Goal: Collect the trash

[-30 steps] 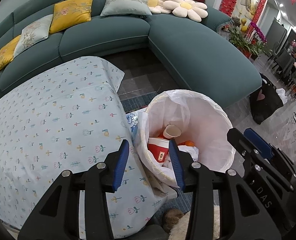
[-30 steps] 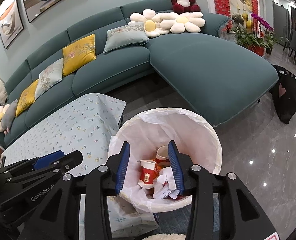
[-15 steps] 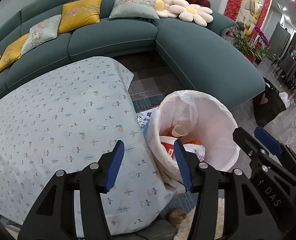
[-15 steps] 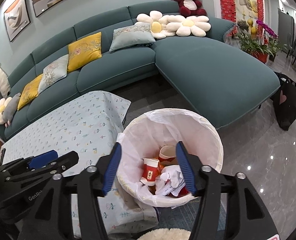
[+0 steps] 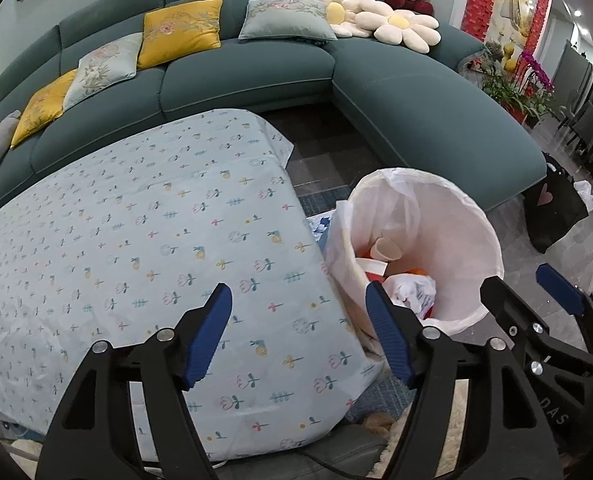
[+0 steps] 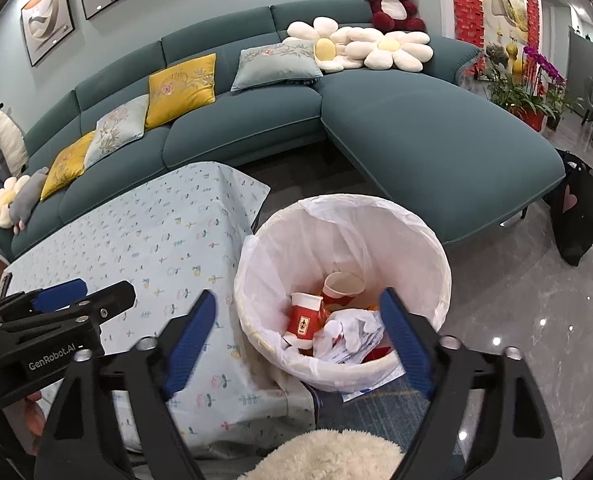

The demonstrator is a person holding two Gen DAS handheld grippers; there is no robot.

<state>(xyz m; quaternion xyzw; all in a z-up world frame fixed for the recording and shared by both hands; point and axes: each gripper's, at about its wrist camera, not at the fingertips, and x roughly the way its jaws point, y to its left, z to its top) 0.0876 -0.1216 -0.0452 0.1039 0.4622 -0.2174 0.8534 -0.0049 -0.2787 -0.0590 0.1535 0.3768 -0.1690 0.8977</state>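
Note:
A white-lined trash bin (image 6: 436,252) stands on the floor beside the low table (image 5: 136,240) with its flowered cloth. Inside lie red paper cups (image 6: 304,316) and crumpled white wrappers (image 6: 352,332); the same bin (image 5: 484,232) shows in the left wrist view. My right gripper (image 6: 300,332) hovers above the bin's near rim, its jaws opening, with nothing held between them. My left gripper (image 5: 300,328) hangs over the table's right end, its jaws opening too, nothing between them. Each gripper also shows in the other's view: the right gripper (image 5: 536,292) and the left gripper (image 6: 92,294).
A teal corner sofa (image 6: 416,120) with cushions and a plush bear wraps the back and right. A black bag (image 6: 580,208) sits on the shiny floor at right. A fluffy cream rug (image 6: 328,456) lies at the bottom edge.
Both grippers' jaws have spread much wider. Both views have pulled back, so the bin and table look smaller and more of the sofa and wall shows.

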